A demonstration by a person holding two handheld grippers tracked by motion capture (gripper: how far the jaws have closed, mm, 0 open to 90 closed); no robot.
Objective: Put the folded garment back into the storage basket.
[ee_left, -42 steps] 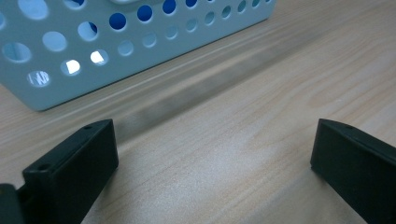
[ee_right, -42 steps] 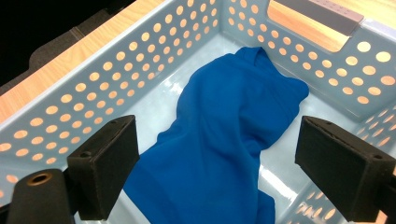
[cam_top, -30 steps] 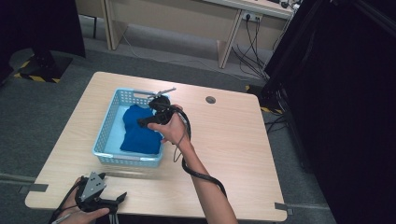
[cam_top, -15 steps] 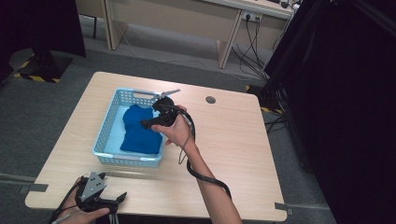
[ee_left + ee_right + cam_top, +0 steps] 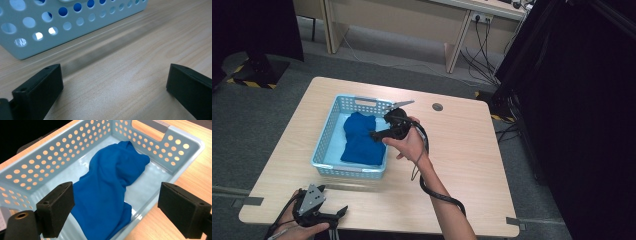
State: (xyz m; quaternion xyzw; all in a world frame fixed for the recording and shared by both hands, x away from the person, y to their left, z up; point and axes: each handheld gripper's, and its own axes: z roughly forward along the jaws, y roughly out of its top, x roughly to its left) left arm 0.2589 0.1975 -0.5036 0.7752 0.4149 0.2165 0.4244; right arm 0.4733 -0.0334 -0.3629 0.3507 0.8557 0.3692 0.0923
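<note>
One rumpled blue cloth (image 5: 110, 190), basketed (image 5: 62, 150).

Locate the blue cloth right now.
The blue cloth lies inside the light-blue basket at the table's left-centre in the high view, just beyond the right gripper.

High view: fixed overhead, looking forward and down, whole worktop (image 5: 472, 150) mid-frame. Left gripper view: low, close over wood, basket (image 5: 50, 30) wall upper left of frame. Right gripper view: near, angled down into same basket (image 5: 160, 152), blue cloth (image 5: 110, 190) at centre.
</note>
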